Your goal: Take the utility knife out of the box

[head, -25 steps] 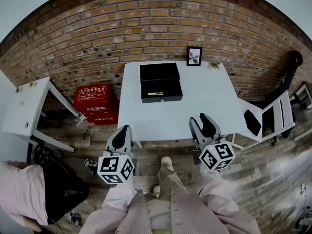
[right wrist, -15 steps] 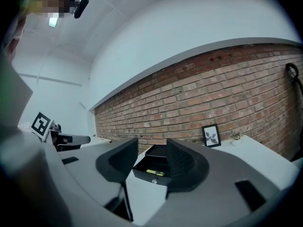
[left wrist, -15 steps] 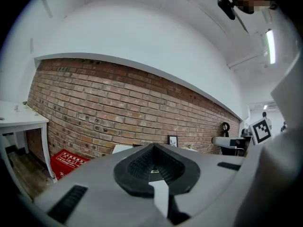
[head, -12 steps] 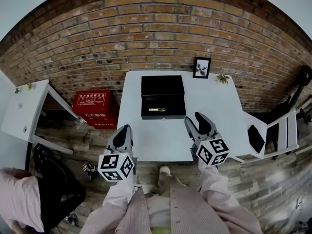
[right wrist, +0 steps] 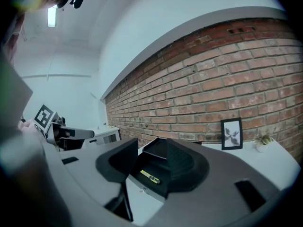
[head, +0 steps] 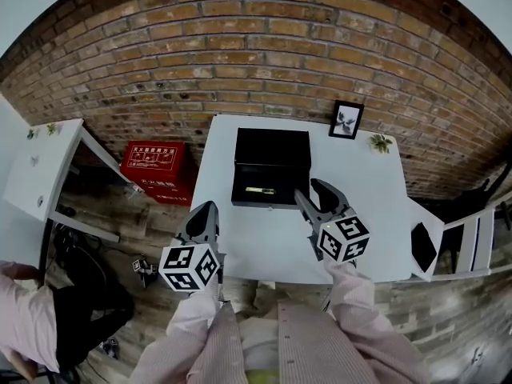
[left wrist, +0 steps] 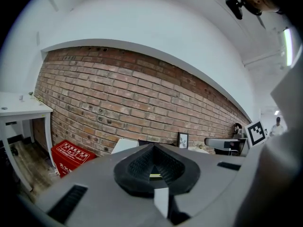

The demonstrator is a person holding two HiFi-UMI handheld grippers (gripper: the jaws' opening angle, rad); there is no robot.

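Observation:
An open black box [head: 270, 166] stands on the white table [head: 264, 242], its lid tilted back toward the brick wall. Inside lies the slim yellow-green utility knife [head: 260, 190], also seen in the right gripper view as the knife [right wrist: 150, 177] in the box [right wrist: 152, 189]. My right gripper [head: 314, 192] is open, hovering by the box's front right corner with nothing between its fingers; the right gripper [right wrist: 152, 150] looks toward the box. My left gripper [head: 209, 209] hangs shut and empty at the table's front left edge, its jaws [left wrist: 152, 149] together.
A framed picture [head: 346, 120] and a small plant [head: 380, 142] stand at the table's back right. A red case [head: 155, 169] sits on the floor to the left, beside a white side table [head: 40, 166]. A white chair [head: 468, 242] is at the right, and a person [head: 24, 326] at lower left.
The table and box have drawn closer. Both grippers moved forward; the right one now hovers over the table beside the box, the left one has reached the table's edge.

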